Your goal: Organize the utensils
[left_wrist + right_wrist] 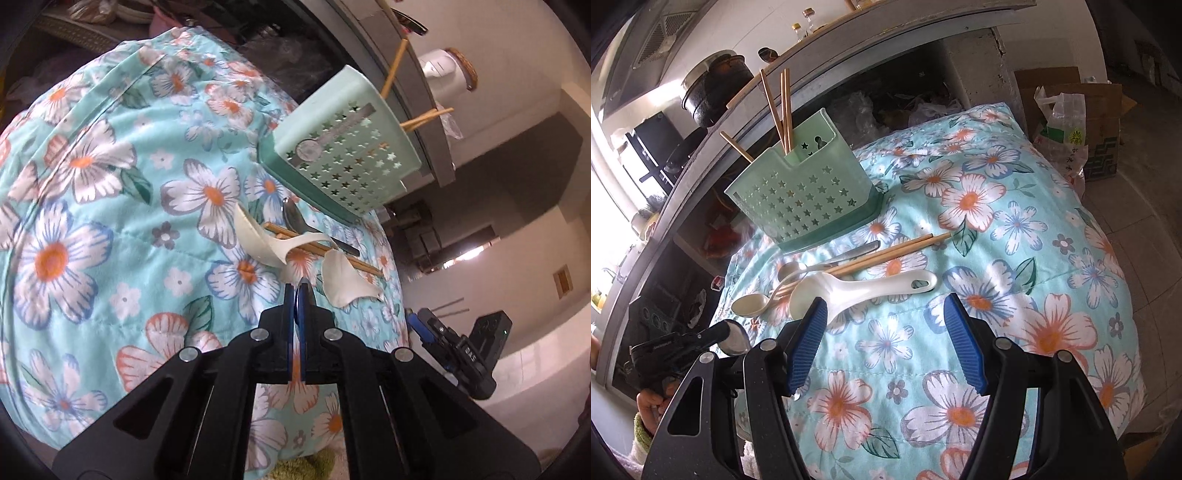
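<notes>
L tool [299,286] is clenched shut, tip by the white scoop [258,240]; can't tell if it pinches anything. R tool [884,301] is released, jaws wide over the cloth [997,258], prob. ready for the scoop. Scoop, spoon [827,260] & sticks [897,249] lie piled beside the holder [798,195], not yet in.

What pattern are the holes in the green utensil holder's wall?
Star-shaped cutouts in rows across the mint-green utensil holder; clearest in the right wrist view.
</notes>
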A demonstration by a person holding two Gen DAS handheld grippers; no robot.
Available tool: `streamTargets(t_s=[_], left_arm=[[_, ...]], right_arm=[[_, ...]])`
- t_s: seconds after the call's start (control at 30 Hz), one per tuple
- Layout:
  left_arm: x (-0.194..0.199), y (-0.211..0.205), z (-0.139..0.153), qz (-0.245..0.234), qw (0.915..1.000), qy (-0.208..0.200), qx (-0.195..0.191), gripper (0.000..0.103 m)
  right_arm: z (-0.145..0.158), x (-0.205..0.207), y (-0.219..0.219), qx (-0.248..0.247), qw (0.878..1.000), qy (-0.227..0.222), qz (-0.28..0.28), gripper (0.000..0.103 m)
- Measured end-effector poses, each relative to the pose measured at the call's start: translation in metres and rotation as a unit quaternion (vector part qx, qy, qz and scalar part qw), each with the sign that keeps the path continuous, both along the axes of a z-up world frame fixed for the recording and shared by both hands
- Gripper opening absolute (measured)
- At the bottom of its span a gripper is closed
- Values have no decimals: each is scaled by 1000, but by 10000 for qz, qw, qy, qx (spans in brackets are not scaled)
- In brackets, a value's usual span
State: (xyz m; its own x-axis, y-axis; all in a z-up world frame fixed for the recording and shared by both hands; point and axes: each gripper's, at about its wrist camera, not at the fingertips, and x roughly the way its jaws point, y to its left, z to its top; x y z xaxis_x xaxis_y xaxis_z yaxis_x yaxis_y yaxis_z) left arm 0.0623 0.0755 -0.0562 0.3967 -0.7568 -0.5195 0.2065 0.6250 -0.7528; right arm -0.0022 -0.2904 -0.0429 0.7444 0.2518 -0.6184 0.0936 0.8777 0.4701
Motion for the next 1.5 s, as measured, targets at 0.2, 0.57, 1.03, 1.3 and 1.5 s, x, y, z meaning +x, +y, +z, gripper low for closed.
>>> streamTargets(t_s=[0.2, 0.57, 1.03, 1.3, 1.5], left_arm=[[11, -5, -10, -690, 9924, 309, 973, 1], [17, -20, -26, -503, 9913, 248, 1190, 3], [11, -6, -24, -328, 9920, -31, 1220, 3], [7, 13, -21, -254, 9912, -79, 1294, 3], [6, 20, -23, -155, 9926, -44, 1204, 3]], right_arm=[[3, 2, 11, -116, 9998, -41, 154, 64], [7, 24, 55, -832, 9912, -133, 1017, 63], [-13, 52, 153, -2603, 9373, -294, 2297, 47], [-41, 58, 188, -3756, 8882, -235, 2634, 30], [-46, 55, 198, -4291, 8705, -328, 2386, 14]])
